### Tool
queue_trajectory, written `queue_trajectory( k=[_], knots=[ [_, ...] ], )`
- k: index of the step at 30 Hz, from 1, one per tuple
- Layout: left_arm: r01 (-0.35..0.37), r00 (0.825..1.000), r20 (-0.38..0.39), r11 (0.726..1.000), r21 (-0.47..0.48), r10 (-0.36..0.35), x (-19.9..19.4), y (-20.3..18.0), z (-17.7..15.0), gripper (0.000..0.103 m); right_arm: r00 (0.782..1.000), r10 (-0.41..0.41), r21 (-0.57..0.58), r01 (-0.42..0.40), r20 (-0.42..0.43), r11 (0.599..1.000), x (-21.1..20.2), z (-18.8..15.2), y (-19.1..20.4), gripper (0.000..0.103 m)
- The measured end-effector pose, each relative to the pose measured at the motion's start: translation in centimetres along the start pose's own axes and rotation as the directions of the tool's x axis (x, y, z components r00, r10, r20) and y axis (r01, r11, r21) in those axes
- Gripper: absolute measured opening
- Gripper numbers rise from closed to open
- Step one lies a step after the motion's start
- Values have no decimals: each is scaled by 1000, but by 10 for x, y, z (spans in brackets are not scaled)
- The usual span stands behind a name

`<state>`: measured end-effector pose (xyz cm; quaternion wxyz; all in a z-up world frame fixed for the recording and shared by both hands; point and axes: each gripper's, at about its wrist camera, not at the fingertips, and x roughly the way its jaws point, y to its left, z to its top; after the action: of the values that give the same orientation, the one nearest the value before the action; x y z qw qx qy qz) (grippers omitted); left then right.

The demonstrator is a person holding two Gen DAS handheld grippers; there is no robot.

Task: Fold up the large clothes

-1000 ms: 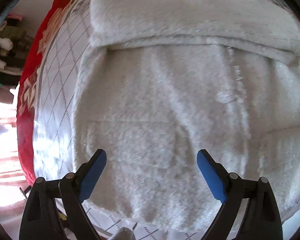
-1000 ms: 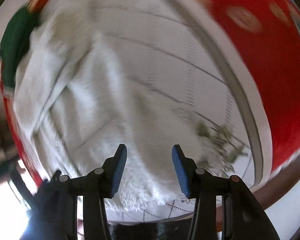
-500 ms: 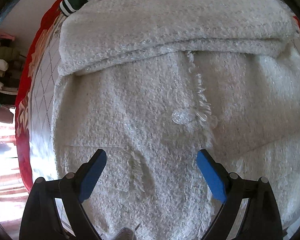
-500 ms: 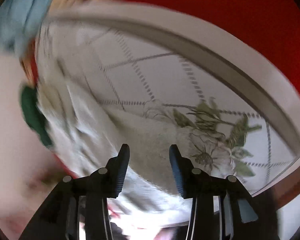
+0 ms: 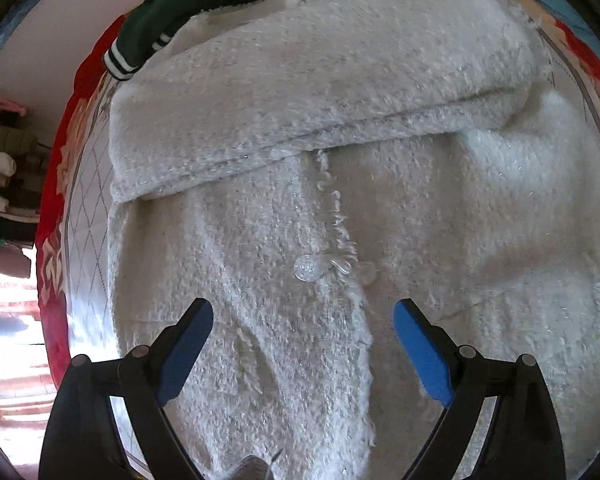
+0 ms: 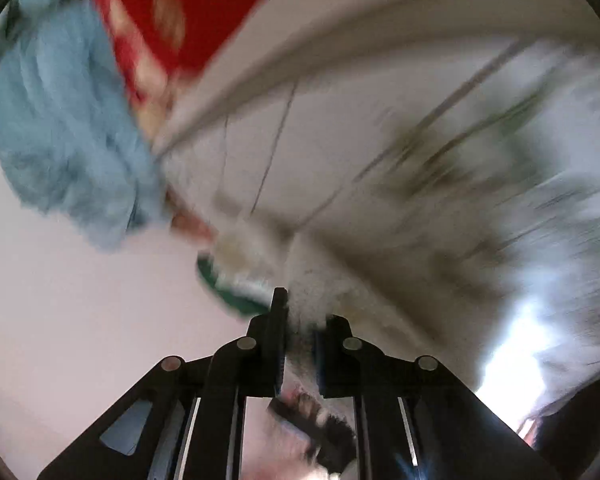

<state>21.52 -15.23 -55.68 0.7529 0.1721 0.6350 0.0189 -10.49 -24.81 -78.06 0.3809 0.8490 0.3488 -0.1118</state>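
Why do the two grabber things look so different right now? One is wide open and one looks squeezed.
The left gripper has its fingers spread wide, holding nothing, above the fluffy white garment. The right gripper has its fingers nearly together, pinching a fuzzy edge of that white garment. The left view is sharp; the right view is blurred, so it seems to be moving fast. Both have black frames and blue pads.
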Motion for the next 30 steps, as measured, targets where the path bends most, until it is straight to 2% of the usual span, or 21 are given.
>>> queue_trajectory(
  k=[1,2,5,7,8,10,13,14,16,18,19,20,21,22,23,24,25,26,27,29,30],
  knots=[
    [-6,1000,-5,1000,4,6,2,-2,1,92,993,-107,23,106,51,994,-10,7,-8,13],
    [-8,1000,-12,1000,9,8,5,-4,2,92,969,-230,17,230,93,973,-15,13,-10,13],
    [-11,1000,-22,1000,16,11,8,-3,3,92,906,-412,-124,422,99,898,-14,16,18,18],
    [-14,1000,-16,1000,18,14,8,-2,3,92,817,-542,-286,576,195,765,-14,-1,62,34],
    [-13,1000,-15,1000,17,14,7,-1,3,92,793,-565,-342,609,229,716,-13,-8,80,36],
    [-9,1000,-11,1000,5,9,4,0,3,92,770,-578,-527,620,269,581,4,-29,122,41],
    [-3,1000,-14,1000,-16,3,3,2,5,92,721,-638,-748,575,271,332,54,-57,155,49],
    [-3,1000,-15,1000,-20,3,3,2,5,92,686,-679,-804,543,260,241,78,-67,158,50],
    [-5,1000,-14,1000,-21,4,2,3,5,92,577,-768,-860,505,277,70,121,-74,147,50],
    [-7,1000,-10,1000,-20,7,2,4,4,92,463,-825,-854,518,325,-45,145,-72,133,47],
    [-7,1000,-9,1000,-20,7,1,6,4,92,488,-819,-858,514,301,-9,145,-70,133,30],
    [-6,1000,-8,1000,-21,5,0,7,4,92,536,-808,-857,510,243,80,140,-66,135,7],
    [-2,1000,-3,1000,-24,2,-2,9,3,92,608,-786,-844,476,113,247,131,-59,136,7],
    [2,1000,1,1000,-27,-2,-3,12,3,92,721,-687,-782,377,-89,497,118,-49,137,7],
    [5,1000,4,1000,-31,-5,-4,14,2,92,792,-569,-680,294,-220,672,105,-39,135,7],
    [6,1000,4,999,-33,-6,-4,15,2,92,819,-512,-605,275,-259,747,94,-29,129,7],
    [7,1000,3,999,-35,-7,-4,15,2,92,819,-526,-581,317,-231,749,86,-20,125,7],
    [7,1000,1,999,-37,-7,-3,15,2,92,783,-610,-592,436,-123,678,77,-9,121,11],
    [8,1000,-4,999,-39,-8,-2,15,2,92,731,-682,-611,532,-18,586,70,-2,120,12],
    [8,1000,-9,999,-43,-9,-2,16,2,92,716,-699,-632,537,-9,559,65,-6,124,15],
    [8,1000,-4,999,-46,-8,-3,17,1,92,690,-722,-663,561,43,496,66,-17,134,19]
  ],
)
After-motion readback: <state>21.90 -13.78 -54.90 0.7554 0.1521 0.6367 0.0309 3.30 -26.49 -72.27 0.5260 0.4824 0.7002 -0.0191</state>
